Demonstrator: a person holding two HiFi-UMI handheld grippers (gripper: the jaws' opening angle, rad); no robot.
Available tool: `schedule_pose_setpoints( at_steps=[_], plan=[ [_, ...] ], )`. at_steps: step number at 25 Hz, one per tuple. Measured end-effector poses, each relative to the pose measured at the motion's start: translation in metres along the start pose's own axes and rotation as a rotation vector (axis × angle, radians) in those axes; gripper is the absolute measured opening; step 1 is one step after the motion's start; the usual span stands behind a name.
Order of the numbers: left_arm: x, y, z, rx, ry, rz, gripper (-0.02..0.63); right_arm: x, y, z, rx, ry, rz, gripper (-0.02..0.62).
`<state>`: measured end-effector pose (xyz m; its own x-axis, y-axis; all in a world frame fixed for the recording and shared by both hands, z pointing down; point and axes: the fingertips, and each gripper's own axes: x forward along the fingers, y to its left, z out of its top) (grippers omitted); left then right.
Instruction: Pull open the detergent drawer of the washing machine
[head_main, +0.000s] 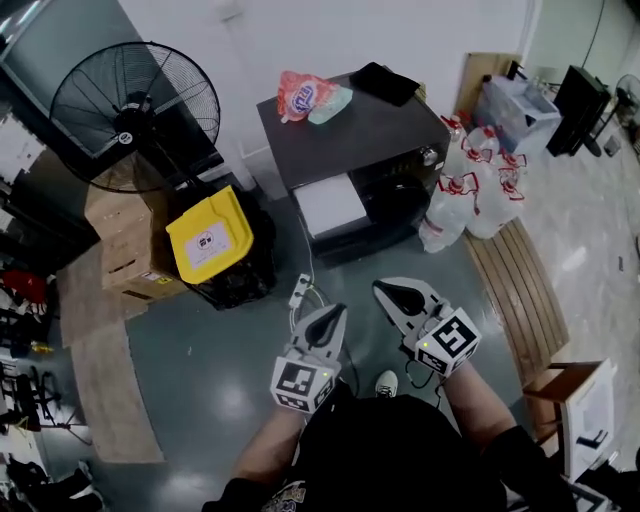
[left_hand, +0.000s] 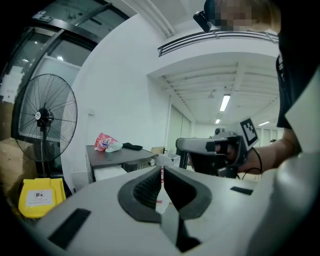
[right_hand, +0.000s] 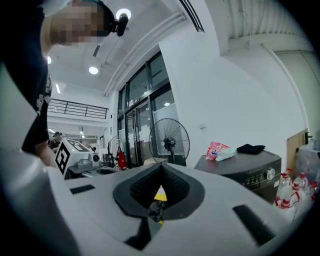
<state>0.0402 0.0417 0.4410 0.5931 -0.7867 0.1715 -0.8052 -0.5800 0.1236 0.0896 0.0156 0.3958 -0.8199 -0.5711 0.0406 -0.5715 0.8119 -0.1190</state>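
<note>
The dark grey washing machine (head_main: 360, 130) stands against the far wall, with a white detergent drawer front (head_main: 330, 205) at its upper left. My left gripper (head_main: 335, 310) and right gripper (head_main: 385, 290) hang side by side in front of me, well short of the machine, both shut with nothing between the jaws. In the left gripper view the machine (left_hand: 120, 160) and its white drawer (left_hand: 107, 173) lie ahead beyond the closed left gripper (left_hand: 161, 170). The right gripper (right_hand: 160, 167) points left of the machine (right_hand: 250, 165), toward the fan.
A black standing fan (head_main: 135, 110), a yellow bin (head_main: 208, 238) and cardboard boxes (head_main: 125, 235) stand left of the machine. White bags (head_main: 470, 185) lean on its right side. A pink packet (head_main: 305, 97) and black cloth (head_main: 385, 82) lie on top. A power strip (head_main: 300, 290) lies on the floor.
</note>
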Motion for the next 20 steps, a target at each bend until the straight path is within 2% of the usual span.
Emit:
schedule_pose_setpoints(
  at_steps=[8, 20],
  plan=[
    [-0.019, -0.048, -0.026, 0.002, 0.023, 0.067, 0.017, -0.037, 0.022, -0.024, 0.028, 0.034, 0.074, 0.003],
    [-0.024, -0.061, -0.021, 0.016, 0.014, 0.094, 0.017, -0.057, 0.028, -0.027, 0.038, 0.048, 0.076, 0.003]
  ],
)
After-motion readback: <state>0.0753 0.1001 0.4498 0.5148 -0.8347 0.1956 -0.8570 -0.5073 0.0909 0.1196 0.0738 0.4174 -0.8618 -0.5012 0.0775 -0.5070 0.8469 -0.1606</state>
